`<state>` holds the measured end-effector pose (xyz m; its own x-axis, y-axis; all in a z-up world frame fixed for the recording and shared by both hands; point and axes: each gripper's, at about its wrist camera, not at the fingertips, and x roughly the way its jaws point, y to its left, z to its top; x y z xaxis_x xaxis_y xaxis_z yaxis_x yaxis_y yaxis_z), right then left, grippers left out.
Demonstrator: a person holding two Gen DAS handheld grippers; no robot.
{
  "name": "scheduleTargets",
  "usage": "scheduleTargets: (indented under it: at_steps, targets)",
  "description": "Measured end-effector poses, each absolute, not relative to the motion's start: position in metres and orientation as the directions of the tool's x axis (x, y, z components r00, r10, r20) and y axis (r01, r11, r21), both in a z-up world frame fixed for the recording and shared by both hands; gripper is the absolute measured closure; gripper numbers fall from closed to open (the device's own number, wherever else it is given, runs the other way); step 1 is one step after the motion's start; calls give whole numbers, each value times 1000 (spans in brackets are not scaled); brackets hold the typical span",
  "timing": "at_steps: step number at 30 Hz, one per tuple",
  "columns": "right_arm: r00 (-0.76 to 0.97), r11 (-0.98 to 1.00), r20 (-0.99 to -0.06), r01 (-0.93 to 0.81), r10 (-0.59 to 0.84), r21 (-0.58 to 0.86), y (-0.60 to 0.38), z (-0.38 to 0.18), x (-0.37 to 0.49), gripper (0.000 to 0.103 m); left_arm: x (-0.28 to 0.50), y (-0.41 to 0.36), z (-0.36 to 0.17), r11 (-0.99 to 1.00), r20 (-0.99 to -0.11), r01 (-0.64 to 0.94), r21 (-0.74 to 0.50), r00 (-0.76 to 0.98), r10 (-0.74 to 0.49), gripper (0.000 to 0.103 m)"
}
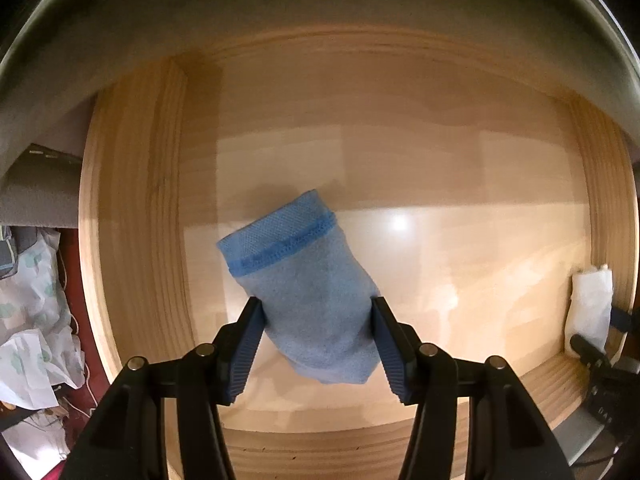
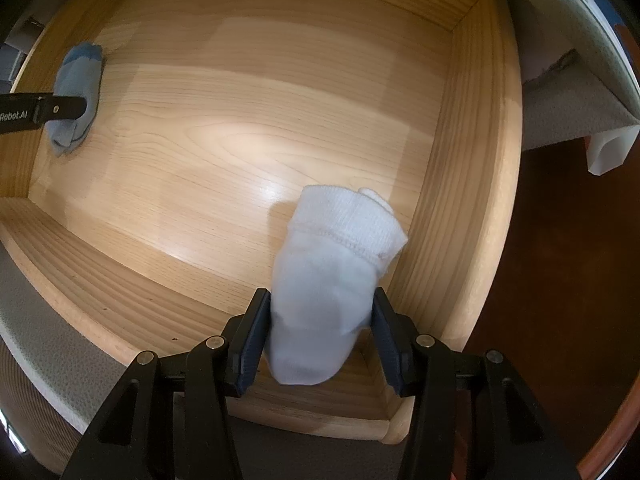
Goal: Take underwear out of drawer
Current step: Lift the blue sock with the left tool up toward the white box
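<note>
Left gripper (image 1: 316,312) clamps the blue sock (image 1: 304,288) near the drawer (image 2: 460,160)'s left wall; right gripper (image 2: 320,308) pinches the white sock (image 2: 332,288) at its front-right corner; lift both straight up, clearing the walls.

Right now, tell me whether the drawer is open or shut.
Open: the drawer shows its bare wooden floor, with both rolled bundles, blue and white, held over it.

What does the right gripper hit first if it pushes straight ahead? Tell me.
The right gripper is already shut on the white bundle, so that comes first. Past it, the cloth's cuffed end points at the drawer floor, near the right side wall; probably the floor, though depth is unclear.
</note>
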<state>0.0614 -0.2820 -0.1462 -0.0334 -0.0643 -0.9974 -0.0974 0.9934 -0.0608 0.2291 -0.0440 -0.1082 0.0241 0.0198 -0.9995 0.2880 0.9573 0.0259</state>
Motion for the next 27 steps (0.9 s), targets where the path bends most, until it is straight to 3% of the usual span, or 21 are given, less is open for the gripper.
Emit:
scheduleTargets:
  at_steps: [15,27]
  targets:
    - [-33,994,-998,-94,-59,-56,-282,-147,62,56,232,-31,-141,971,-997,236,-48,-73,-32,42]
    - [-35,993,-997,-97,-75,-72,-283,-147,61,57,211,-43,-118,950,-999,311,28,-17,35,58]
